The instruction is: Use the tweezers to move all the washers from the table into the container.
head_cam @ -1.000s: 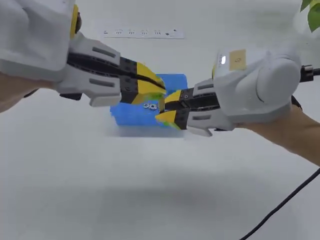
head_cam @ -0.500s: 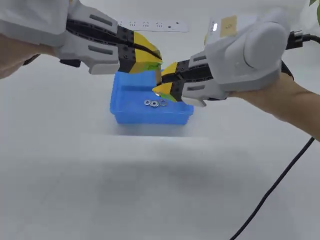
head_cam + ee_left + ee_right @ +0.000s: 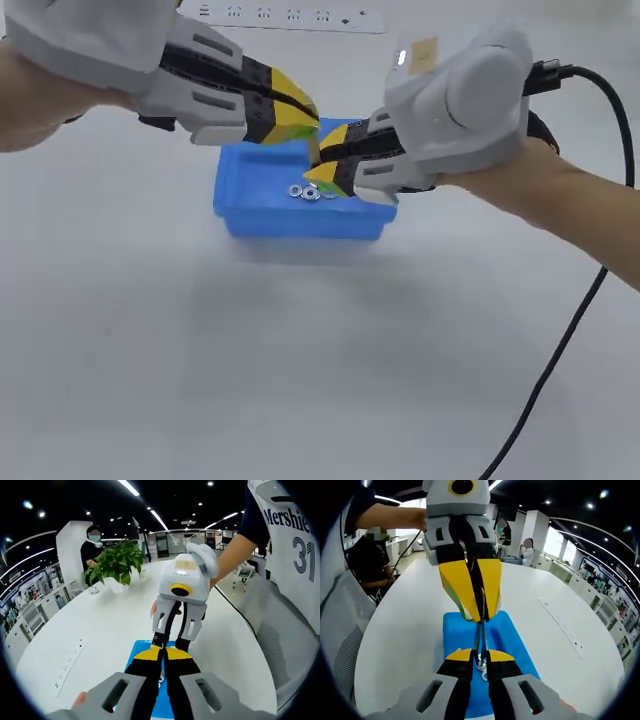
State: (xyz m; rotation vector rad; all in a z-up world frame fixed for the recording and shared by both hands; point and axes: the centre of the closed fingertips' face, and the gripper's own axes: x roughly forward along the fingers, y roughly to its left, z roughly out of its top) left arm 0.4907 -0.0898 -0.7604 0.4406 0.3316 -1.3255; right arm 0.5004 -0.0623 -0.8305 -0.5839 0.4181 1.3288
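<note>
L gripper (image 3: 312,118) has been raised off the washers (image 3: 303,191), which lie in the container (image 3: 300,218); none seen on tabletop (image 3: 300,380). Tweezers (image 3: 480,625) are clamped in shut L jaws and pinched by R gripper (image 3: 318,172) jaws. If squeezed unevenly, tweezers could be twisted & dropped.

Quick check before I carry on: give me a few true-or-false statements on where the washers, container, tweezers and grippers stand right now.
1. Washers lie inside the container. True.
2. The container is red. False: it is blue.
3. The tweezers run between the jaws of the right gripper. True.
4. The two grippers are far apart. False: the left gripper and the right gripper have their tips close together over the container.
5. A power strip lies on the table beyond the container. True.
</note>
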